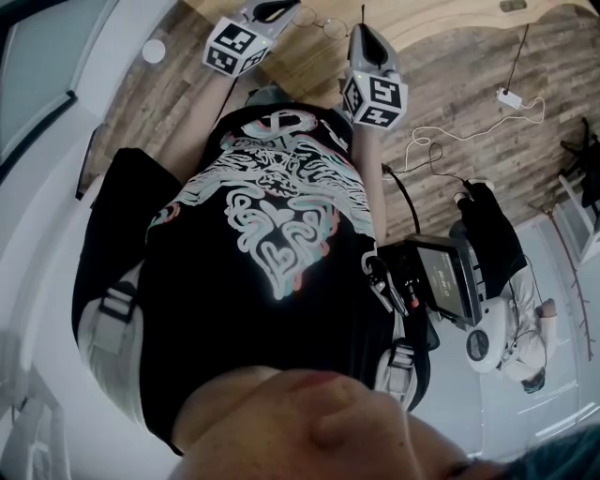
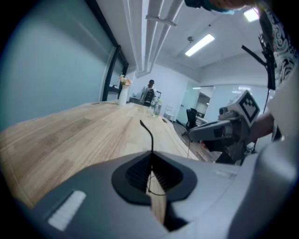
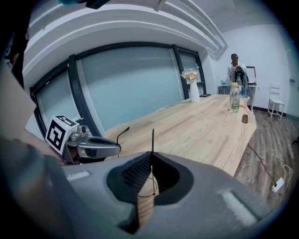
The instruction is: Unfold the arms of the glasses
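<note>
The left gripper (image 2: 151,161) was clamped on one thin arm of the glasses (image 1: 320,21), and the right gripper (image 3: 152,161) pinched the other, above the near edge of the table (image 2: 70,140). Best move, I reckoned: swing each arm outward slowly, no twisting.

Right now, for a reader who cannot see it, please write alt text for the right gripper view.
The grey right gripper, jaws shut, pinches one arm of the thin dark wire glasses, which sticks upward. At left, the left gripper holds the other arm; behind runs a long light wooden table with a white flower vase.
</note>
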The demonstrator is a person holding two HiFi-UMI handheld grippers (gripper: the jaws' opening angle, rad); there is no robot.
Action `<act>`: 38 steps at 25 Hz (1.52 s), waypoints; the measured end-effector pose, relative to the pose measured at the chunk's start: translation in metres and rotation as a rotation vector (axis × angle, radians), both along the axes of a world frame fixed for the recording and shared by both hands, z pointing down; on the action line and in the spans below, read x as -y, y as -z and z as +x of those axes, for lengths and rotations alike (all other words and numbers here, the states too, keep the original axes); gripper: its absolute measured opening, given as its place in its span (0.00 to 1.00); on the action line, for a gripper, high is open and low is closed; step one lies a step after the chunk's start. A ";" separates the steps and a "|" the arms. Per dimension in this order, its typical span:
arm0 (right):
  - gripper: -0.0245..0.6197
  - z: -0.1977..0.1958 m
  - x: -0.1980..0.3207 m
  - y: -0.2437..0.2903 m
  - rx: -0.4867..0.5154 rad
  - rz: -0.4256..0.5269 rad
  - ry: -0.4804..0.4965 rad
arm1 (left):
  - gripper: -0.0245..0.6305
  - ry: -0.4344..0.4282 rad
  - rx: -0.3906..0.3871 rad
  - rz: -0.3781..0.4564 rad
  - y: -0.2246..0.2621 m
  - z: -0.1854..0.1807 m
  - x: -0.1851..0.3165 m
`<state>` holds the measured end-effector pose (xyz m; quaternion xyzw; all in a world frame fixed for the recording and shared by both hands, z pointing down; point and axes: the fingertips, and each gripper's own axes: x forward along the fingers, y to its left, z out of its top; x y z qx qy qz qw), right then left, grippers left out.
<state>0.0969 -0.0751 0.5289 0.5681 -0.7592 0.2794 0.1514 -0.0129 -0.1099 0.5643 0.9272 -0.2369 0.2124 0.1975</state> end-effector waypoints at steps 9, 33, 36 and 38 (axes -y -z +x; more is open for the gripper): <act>0.05 -0.001 0.004 -0.004 -0.079 -0.010 -0.032 | 0.02 0.130 0.118 -0.005 -0.011 0.002 0.007; 0.05 0.013 0.009 -0.005 -0.111 -0.021 -0.089 | 0.02 0.147 0.140 0.006 -0.008 0.013 0.008; 0.05 0.013 0.008 -0.005 -0.105 -0.022 -0.091 | 0.02 0.144 0.144 -0.006 -0.007 0.013 0.007; 0.05 0.013 0.008 -0.005 -0.102 -0.021 -0.093 | 0.02 0.149 0.134 0.005 -0.007 0.013 0.008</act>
